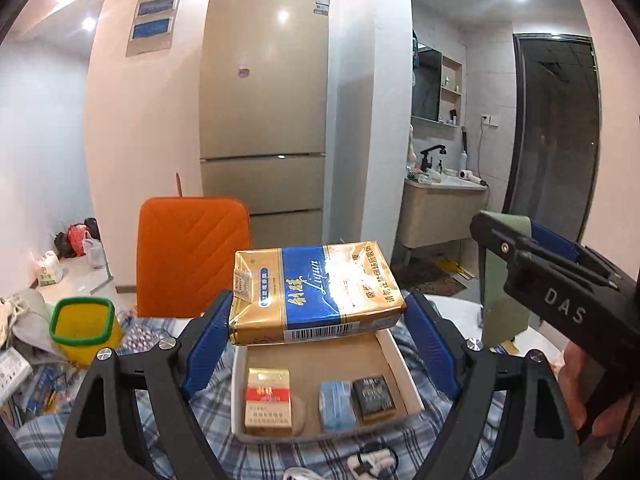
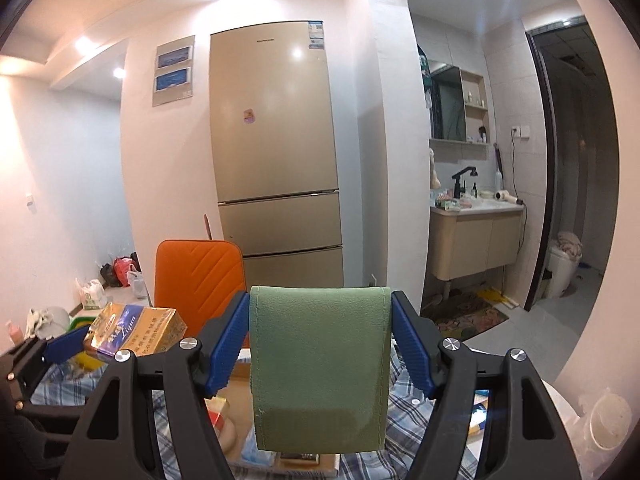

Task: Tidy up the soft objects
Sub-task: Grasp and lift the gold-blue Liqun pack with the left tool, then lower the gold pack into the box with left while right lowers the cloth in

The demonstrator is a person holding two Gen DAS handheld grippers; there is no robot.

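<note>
Right now the left gripper point(image 1: 316, 320) is clamping a gold and blue carton point(image 1: 316, 292) between its blue pads, jaws closed against the carton's two ends, and is holding it in the air just above the far edge of a shallow cardboard tray point(image 1: 394, 364). Inside the tray a red and gold pack point(image 1: 267, 402) is lying at the left, with a light blue packet point(image 1: 337, 406) and a dark pack point(image 1: 374, 398) sitting side by side to its right, the last two touching. The tray is resting on a blue plaid cloth point(image 1: 212, 446) that is covering the desk. Off to the left a yellow cup with a green rim point(image 1: 85, 330) is standing among loose clutter, and an orange chair back point(image 1: 193, 256) is rising behind the desk, in front of a tall beige fridge point(image 1: 264, 100). Meanwhile the right gripper point(image 2: 320, 342) is gripping a folded green cloth point(image 2: 320, 364), jaws pressing on both of its side edges, so that the fabric is hanging upright and draping down over the tray. From the right wrist view, the carton is showing at the left, well apart from the green cloth, with the fridge and a bathroom vanity point(image 2: 476, 240) visible beyond.
</note>
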